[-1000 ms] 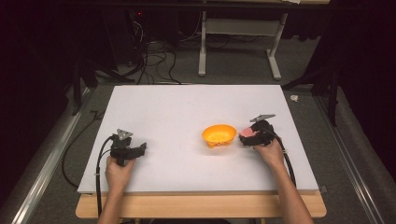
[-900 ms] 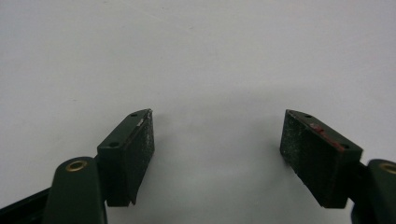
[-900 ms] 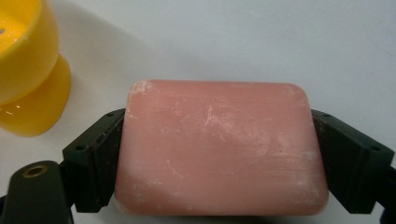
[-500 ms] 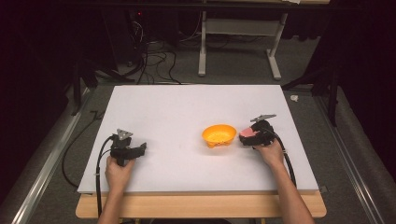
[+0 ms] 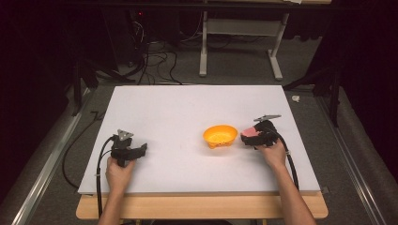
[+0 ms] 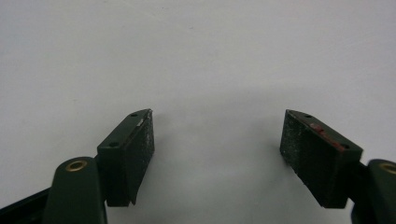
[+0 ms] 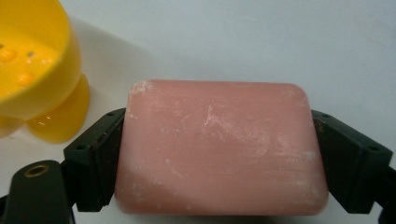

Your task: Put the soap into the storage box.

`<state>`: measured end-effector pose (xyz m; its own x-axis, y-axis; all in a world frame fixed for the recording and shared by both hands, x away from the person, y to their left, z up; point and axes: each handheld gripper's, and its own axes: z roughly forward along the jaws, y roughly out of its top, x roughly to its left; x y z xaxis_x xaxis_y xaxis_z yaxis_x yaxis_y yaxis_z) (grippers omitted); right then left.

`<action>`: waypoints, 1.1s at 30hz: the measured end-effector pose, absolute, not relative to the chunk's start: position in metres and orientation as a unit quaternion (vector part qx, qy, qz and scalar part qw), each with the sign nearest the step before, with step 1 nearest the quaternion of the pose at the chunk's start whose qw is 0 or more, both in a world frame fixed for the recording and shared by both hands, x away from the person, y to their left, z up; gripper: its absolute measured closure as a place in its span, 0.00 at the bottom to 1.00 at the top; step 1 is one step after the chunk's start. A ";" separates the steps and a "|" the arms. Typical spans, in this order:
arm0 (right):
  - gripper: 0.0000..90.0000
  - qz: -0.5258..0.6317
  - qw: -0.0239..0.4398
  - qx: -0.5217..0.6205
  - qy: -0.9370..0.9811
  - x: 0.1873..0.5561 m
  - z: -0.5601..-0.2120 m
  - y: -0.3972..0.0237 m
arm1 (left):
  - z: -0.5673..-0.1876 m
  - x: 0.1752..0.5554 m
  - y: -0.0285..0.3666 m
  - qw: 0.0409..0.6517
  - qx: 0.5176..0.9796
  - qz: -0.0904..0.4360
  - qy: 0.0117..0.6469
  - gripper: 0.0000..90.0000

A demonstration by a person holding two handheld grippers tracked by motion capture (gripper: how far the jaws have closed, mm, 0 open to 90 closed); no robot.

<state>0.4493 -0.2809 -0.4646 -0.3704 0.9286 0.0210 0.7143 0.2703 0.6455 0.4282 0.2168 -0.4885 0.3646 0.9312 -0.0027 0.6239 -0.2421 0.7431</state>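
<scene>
1. At the far left of the high view my left gripper (image 5: 141,151) rests low on the white table (image 5: 187,112), near the front edge, its cable looping back past my left hand (image 5: 118,172).
2. In the left gripper view its jaws stand wide apart, both pads (image 6: 140,149) bare, with nothing but plain table between them. It holds nothing.
3. Moving right, the middle of the table is white surface up to the bowl (image 5: 220,135), a small orange dish on a short foot, sitting right of centre and upright.
4. In the right gripper view the bowl (image 7: 32,70) appears at the upper left, its inside wet-looking with small bumps. It stands just beside the soap, with a narrow strip of table showing between the two.
5. Just right of the bowl is my right gripper (image 5: 245,137), pointing toward it, with my right hand (image 5: 273,152) behind.
6. Its jaws are clamped on the soap (image 7: 219,147), a pink rounded bar with pale scuffs. Each pad presses on one short end, so the jaws sit wide. They have just closed a little onto it.
7. The soap (image 5: 250,133) sits low over the table, level, long side across the jaws. I cannot tell whether it touches the surface.
</scene>
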 end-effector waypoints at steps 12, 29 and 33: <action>0.15 0.309 0.196 0.524 0.769 0.437 -0.447 -0.284 | -0.488 0.428 0.217 0.336 0.755 0.228 0.515 0.29; 0.15 0.345 0.191 0.525 0.754 0.417 -0.426 -0.284 | -0.488 0.428 0.217 0.336 0.755 0.228 0.515 0.29; 0.15 0.355 0.191 0.522 0.752 0.411 -0.420 -0.283 | -0.488 0.428 0.217 0.336 0.755 0.228 0.515 0.29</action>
